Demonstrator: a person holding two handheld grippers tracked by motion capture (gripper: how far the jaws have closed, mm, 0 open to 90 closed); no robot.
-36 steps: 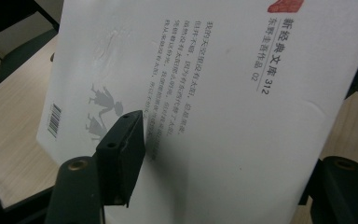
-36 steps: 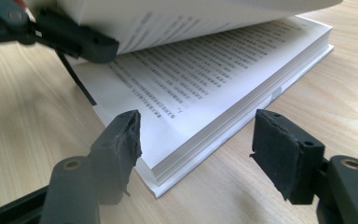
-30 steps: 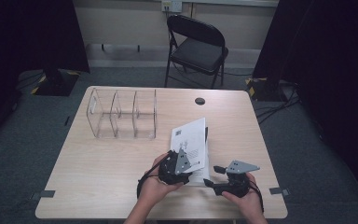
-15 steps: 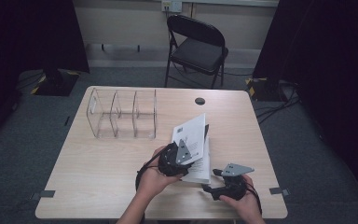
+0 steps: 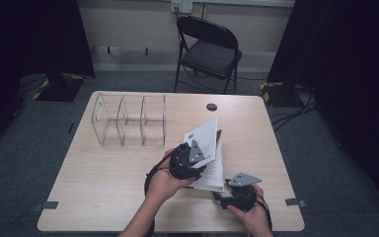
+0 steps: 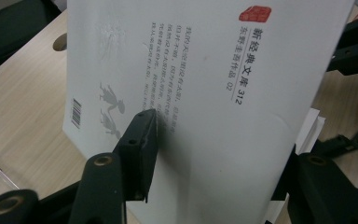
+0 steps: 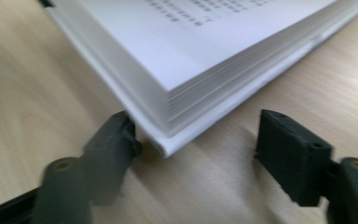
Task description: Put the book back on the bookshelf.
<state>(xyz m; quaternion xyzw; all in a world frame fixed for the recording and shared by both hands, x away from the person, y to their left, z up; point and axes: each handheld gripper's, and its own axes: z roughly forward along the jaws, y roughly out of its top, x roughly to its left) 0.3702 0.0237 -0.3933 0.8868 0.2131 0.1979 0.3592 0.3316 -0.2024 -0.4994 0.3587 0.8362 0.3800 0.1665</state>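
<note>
A white book [image 5: 212, 168] is lying open on the wooden table [image 5: 103, 192], to the right of the clear acrylic organizer [image 5: 128, 121] and nearer the person's edge than it. The left gripper [image 5: 197, 158] is pinching the book's lifted cover [image 6: 200, 93], which is standing tilted up from the pages on the side away from the organizer; in the left gripper view one jaw is pressing on the printed face beside the barcode [image 6: 76, 113], the other is sitting behind the cover's far edge, and the jaws have just been closing on it. The right gripper [image 5: 222, 195] is resting low on the table at the book's near corner, further from the organizer. Its jaws are standing spread, having just been narrowing: the corner of the page block [image 7: 177, 112] is lying between them, one jaw touching the bottom cover's corner, the other well clear.
</note>
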